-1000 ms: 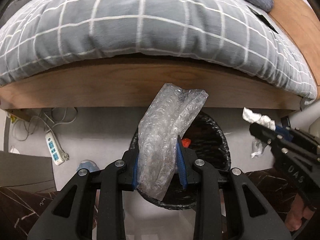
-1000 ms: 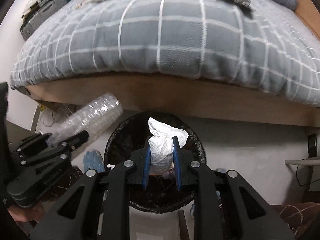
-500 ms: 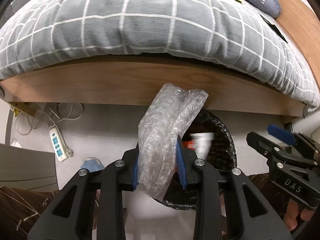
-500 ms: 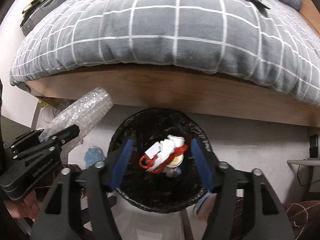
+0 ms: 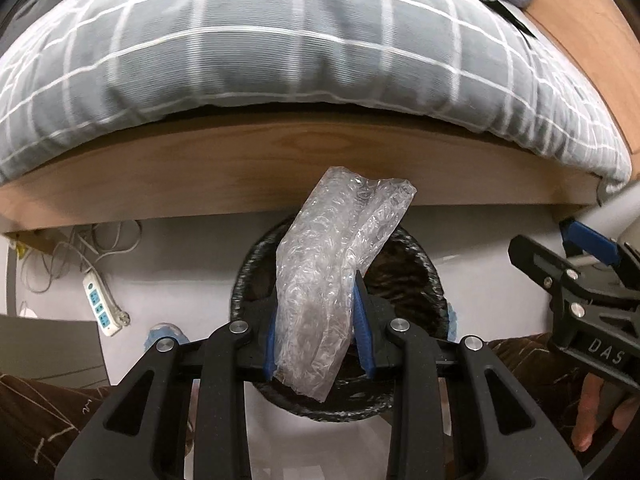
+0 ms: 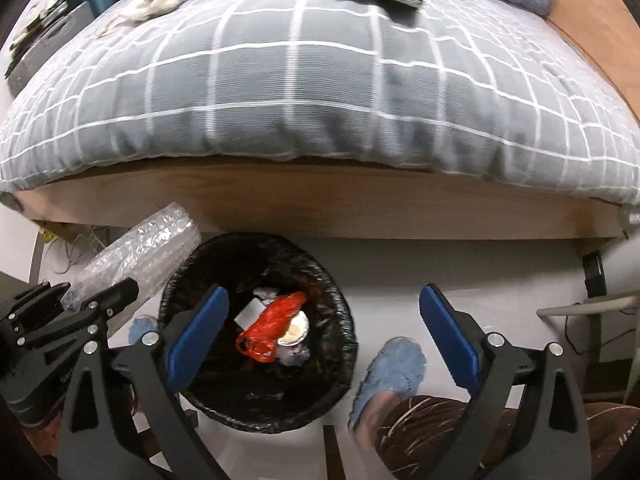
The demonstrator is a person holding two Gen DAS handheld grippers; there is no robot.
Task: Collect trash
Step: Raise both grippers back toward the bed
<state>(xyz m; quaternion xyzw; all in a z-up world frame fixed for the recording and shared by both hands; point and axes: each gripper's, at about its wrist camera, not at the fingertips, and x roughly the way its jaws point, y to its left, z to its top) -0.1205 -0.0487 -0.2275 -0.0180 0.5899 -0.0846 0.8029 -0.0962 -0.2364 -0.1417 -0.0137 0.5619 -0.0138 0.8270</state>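
Bubble wrap (image 5: 336, 284) clamped in my left fingers (image 5: 318, 330), poised over bin (image 6: 340, 308) for dropping; right fingers (image 6: 322, 330) just opened wide, nothing between them.

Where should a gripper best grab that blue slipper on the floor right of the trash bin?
Probably from above, pinching the blue slipper across its toe end, the part nearest the bed; a foot seems to fill its heel end. The right gripper has just opened, empty.
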